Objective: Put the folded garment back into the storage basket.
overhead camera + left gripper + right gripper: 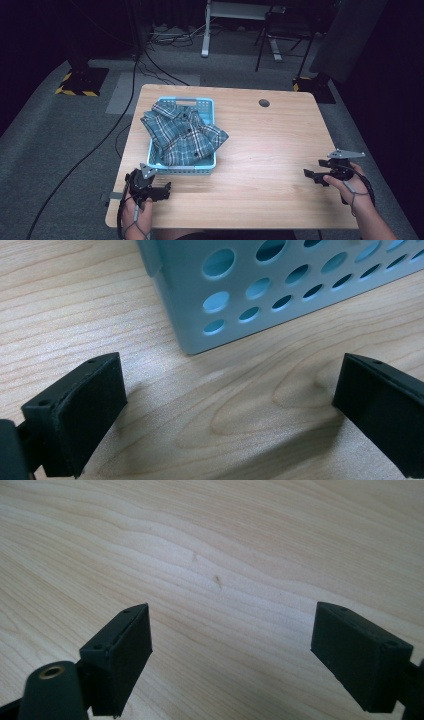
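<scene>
- Two black two-jaw grippers low over a light wooden rectangular table, one at each near corner, well apart from each other.
- Left gripper near the front left corner, just beside the near wall of a light blue perforated plastic basket; jaws spread wide, nothing between them.
- Right gripper near the right edge, pointing inward across the table; jaws likewise parted and empty.
- Folded blue-and-white plaid shirt heaped in the basket, one part spilling over the right rim onto the wood.
- Basket on the left half, its far end close to the back edge; broad stretch of bare wood from its right wall to the right edge.
- Small dark round hole in the tabletop near the back edge.
- From the left gripper view: basket corner up close, rows of round holes along its wall, standing on the wood just beyond the open left gripper.
- From the right gripper view: fine wood grain and a couple of tiny marks ahead of the open right gripper.
- From the high view alone: grey carpet, trailing black cables, and yellow-and-black striped stand bases around the table.
</scene>
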Action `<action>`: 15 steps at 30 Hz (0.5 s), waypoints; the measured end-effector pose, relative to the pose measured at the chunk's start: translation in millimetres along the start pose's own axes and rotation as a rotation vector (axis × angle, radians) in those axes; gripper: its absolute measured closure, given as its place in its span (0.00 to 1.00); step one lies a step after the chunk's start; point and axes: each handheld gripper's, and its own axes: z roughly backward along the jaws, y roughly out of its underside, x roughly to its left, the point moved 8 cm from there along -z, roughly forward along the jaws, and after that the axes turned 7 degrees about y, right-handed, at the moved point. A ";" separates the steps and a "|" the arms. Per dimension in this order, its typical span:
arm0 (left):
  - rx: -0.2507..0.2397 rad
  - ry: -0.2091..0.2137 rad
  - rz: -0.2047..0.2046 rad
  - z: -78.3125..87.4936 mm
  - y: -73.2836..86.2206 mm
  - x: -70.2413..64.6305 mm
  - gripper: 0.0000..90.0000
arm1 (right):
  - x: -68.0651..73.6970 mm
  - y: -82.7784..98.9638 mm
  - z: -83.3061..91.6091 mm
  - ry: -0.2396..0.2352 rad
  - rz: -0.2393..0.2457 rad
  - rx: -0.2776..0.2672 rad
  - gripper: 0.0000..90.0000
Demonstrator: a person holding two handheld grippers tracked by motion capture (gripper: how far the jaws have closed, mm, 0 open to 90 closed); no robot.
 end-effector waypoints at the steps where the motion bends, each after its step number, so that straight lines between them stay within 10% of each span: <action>1: 0.000 0.000 0.000 0.0 0.0 0.0 0.00 | 0.1 2.1 -0.9 -0.001 -0.001 0.004 0.18; 15: -0.001 0.004 -0.002 0.1 0.3 -1.2 0.00 | 4.8 24.9 -8.8 -0.014 -0.004 0.040 0.18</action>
